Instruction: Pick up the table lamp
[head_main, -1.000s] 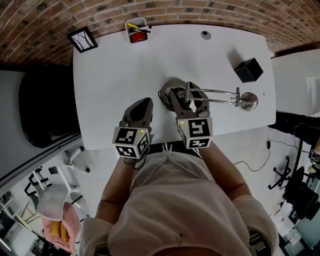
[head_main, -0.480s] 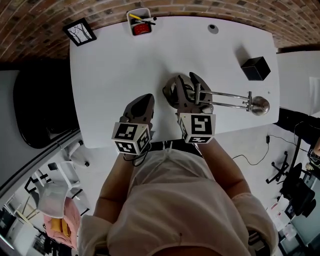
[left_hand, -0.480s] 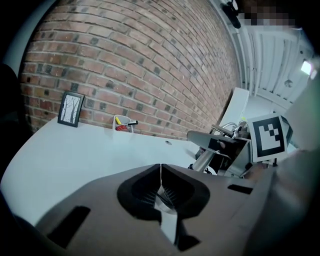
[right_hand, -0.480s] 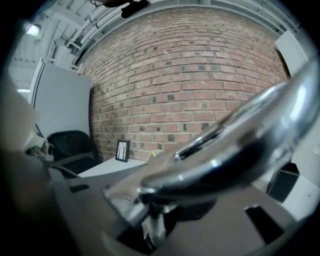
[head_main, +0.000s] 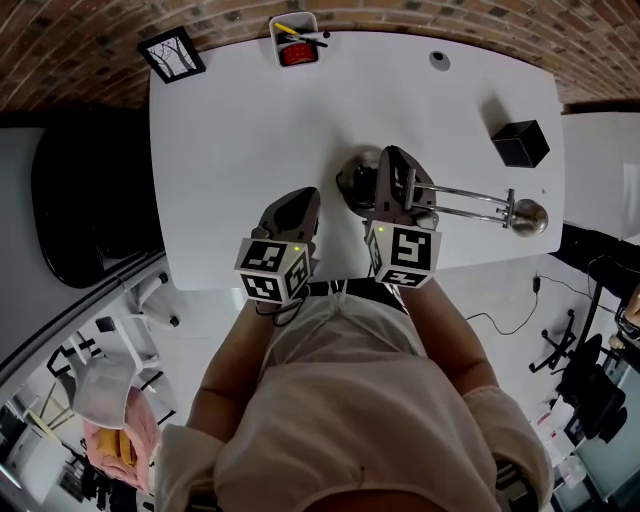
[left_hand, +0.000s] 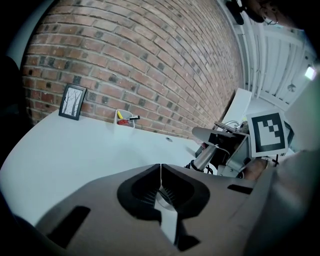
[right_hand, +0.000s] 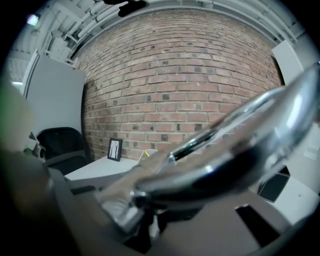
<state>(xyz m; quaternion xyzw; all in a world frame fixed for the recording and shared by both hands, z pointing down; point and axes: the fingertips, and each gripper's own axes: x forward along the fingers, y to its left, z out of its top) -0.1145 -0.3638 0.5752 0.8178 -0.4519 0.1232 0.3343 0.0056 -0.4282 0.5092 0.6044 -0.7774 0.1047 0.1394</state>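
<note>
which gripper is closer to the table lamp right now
Right. The right gripper is closed on the table lamp near its base; the left gripper hangs shut beside it, apart.

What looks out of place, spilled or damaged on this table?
Nothing stands out. The table lamp sits on the white table with the right gripper closed on it, and nothing looks spilled or broken.

**What sits on our counter**

On the white counter (head_main: 230, 130) we see a framed picture (head_main: 172, 55) at the far left corner. A white holder (head_main: 297, 39) with pens stands at the far edge, a small round cap (head_main: 439, 60) lies further right, and a black box (head_main: 520, 143) sits near the right edge. A brick wall (head_main: 100, 40) runs behind, and a black chair (head_main: 80, 200) stands to the left.
</note>
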